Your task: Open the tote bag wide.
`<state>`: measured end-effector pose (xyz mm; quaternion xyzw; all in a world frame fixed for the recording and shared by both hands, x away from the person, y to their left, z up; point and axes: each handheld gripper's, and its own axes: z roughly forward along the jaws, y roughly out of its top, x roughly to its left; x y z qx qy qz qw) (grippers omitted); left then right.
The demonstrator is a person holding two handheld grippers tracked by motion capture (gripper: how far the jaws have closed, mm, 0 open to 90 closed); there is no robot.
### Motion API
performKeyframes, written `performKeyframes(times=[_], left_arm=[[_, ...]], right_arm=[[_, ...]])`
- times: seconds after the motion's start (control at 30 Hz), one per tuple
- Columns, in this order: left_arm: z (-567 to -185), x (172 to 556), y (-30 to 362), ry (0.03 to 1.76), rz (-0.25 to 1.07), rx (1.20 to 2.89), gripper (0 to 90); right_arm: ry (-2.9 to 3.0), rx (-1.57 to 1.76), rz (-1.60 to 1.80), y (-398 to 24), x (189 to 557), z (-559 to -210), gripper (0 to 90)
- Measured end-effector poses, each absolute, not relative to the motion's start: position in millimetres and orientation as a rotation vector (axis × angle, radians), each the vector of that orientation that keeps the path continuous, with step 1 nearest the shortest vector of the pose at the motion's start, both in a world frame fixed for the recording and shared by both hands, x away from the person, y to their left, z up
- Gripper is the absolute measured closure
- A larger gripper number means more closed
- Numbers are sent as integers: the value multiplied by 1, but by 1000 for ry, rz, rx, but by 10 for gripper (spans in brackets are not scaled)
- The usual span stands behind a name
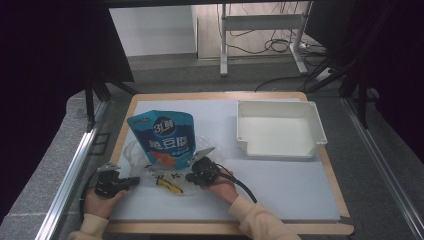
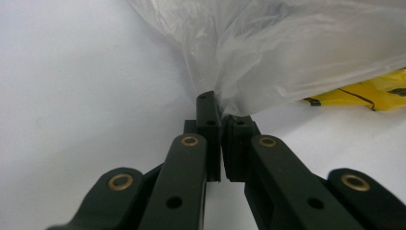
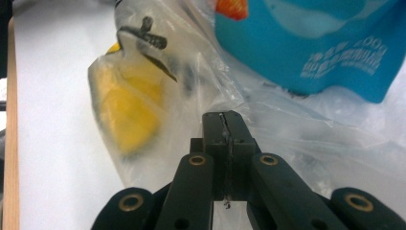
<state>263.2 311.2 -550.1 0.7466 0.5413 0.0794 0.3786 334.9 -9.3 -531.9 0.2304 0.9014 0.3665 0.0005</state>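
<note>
Left claw (image 1: 134, 181) and right claw (image 1: 191, 176) both clamped, low.

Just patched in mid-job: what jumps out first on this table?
The blue snack pouch stands out, sitting in a clear plastic bag left of centre on the white mat. Both claws are shut on that bag's film: the left claw at its near-left edge, the right claw at its near-right. An empty white tray sits far right.
</note>
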Motion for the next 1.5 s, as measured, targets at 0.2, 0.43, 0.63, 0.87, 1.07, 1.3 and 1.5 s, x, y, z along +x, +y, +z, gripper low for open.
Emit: performKeyframes(times=[0.2,0.43,0.63,0.87,1.07,1.3,1.5], left_arm=[[-550,263,311,1384,202,1906,876],[-550,263,311,1384,202,1906,876],[-550,263,311,1385,204,1907,875],[-550,264,312,1383,200,1905,877],[-550,264,312,1383,199,1904,877],[-550,264,311,1384,200,1906,877],[-550,264,311,1387,201,1901,877]], right_arm=[[2845,706,1149,-11,330,-531,889],[2735,710,1250,-14,333,-508,887],[2708,716,1260,2,339,-502,887],[2765,715,1224,18,338,-518,888],[2818,677,1176,21,330,-528,889],[2869,647,1147,7,317,-533,889],[2782,616,1267,-6,315,-501,888]])
